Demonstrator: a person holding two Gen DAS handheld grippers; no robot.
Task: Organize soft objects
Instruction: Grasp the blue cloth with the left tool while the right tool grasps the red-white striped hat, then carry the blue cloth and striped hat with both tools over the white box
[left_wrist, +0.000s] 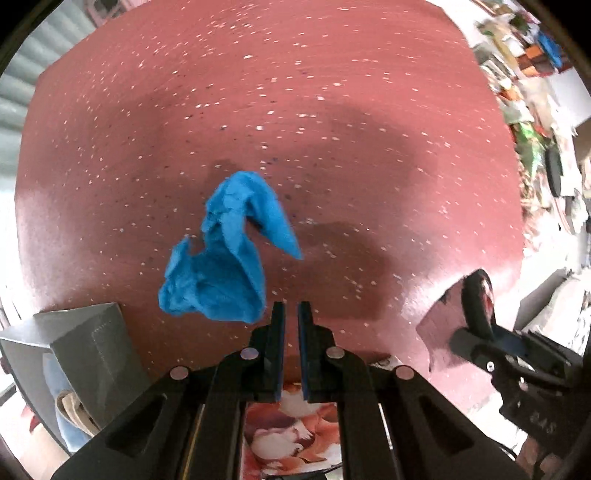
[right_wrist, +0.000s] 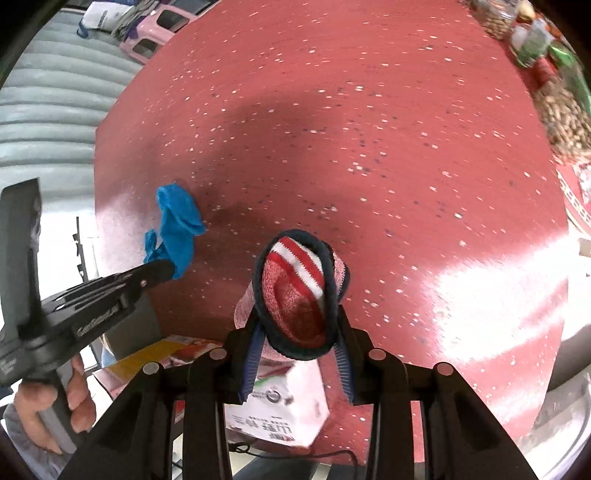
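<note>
Red speckled desk (left_wrist: 332, 92) fills both views. Left gripper (left_wrist: 290, 310) sits closed and empty, the blue cloth (left_wrist: 221, 266) just beside its tips. Right gripper (right_wrist: 299, 310) clamps the striped sock (right_wrist: 299, 288), likely carrying it for sorting.

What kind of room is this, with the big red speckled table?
Probably a cluttered home or small shop. A red speckled table stands by a grey roller shutter, with heaped nuts at its edge and printed cartons below.
</note>
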